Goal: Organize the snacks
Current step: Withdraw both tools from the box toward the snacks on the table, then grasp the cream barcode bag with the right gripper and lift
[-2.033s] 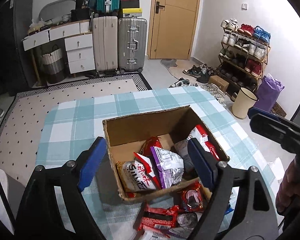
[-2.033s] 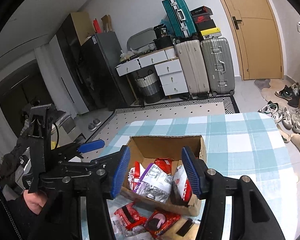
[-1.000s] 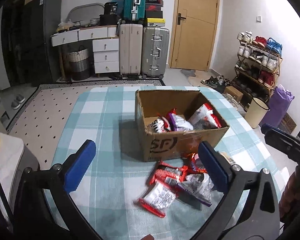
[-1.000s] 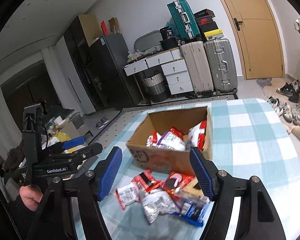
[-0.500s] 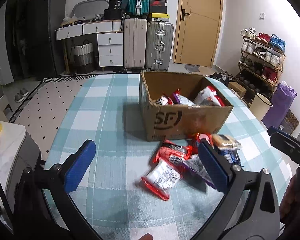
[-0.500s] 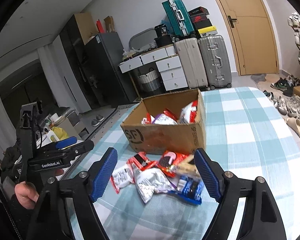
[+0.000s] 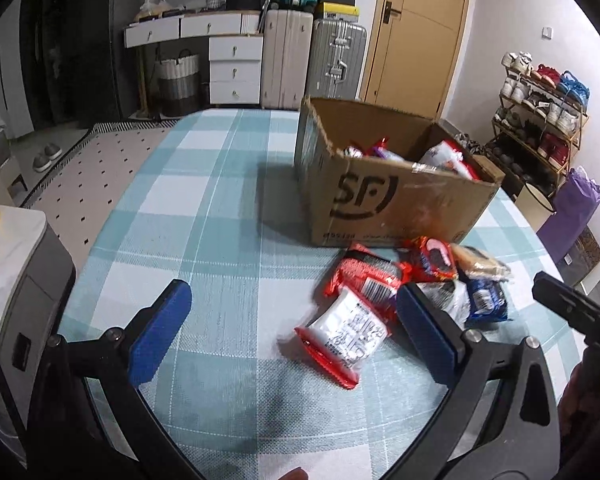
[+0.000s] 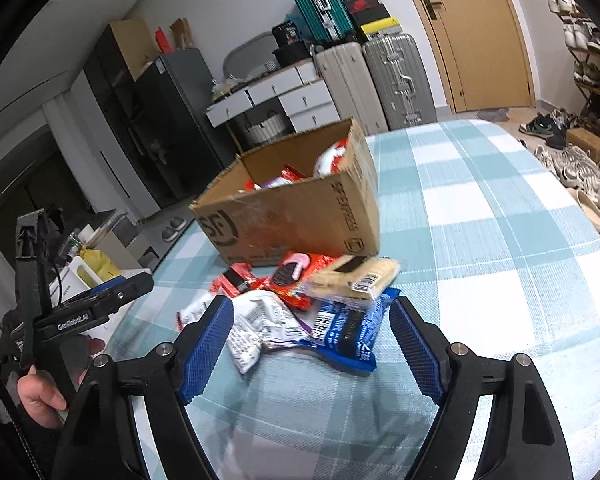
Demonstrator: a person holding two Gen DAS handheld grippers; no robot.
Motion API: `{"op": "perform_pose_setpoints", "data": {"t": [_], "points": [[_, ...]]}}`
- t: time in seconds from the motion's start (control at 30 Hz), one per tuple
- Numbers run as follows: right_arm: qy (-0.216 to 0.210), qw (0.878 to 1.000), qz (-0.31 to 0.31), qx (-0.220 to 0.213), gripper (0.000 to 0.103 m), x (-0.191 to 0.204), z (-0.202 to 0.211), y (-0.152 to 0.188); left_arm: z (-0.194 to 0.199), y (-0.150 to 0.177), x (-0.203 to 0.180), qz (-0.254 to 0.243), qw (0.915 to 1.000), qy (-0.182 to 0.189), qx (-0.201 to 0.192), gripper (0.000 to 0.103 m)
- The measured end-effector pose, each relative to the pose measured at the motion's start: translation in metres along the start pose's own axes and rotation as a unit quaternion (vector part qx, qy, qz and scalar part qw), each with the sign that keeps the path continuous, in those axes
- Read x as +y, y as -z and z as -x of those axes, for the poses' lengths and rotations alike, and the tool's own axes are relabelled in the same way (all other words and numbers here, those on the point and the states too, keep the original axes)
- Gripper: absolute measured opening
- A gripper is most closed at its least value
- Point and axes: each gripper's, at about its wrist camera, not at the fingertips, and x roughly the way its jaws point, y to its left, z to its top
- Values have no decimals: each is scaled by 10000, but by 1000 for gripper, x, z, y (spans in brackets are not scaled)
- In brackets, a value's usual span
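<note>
With both the right hand-held gripper (image 8: 310, 344) and left hand-held gripper (image 7: 294, 332) spread and empty, the blue packet (image 8: 350, 330), lying on the bench (image 8: 500, 248) before the cardboard box (image 8: 300, 210), is best pinched singly across its middle.

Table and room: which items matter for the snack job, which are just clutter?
Job: cardboard box, loose snack packets, left gripper, right gripper, both open.

Clutter: suitcases, shoe rack, white drawers.

Teal-and-white checked tablecloth (image 7: 220, 208), brown cardboard box (image 7: 384, 208), blue snack packet (image 8: 348, 332).
</note>
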Motion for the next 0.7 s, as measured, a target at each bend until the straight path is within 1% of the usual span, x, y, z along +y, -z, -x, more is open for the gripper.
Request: {"op": "perform_pose_setpoints", "data": {"t": [0.2,0.43,0.7], "points": [[134,9997,-79,193,82,-8,-23,-6,-18,5,7,91,9997,31,204,102],[305,9981,-215,486,82,-21,-54,-19,-29,3,12,55,9997,79,208,102],[304,9967,-295,688,82,-23,-81,-29,-42,1,21,181,9992,162,304,102]]}}
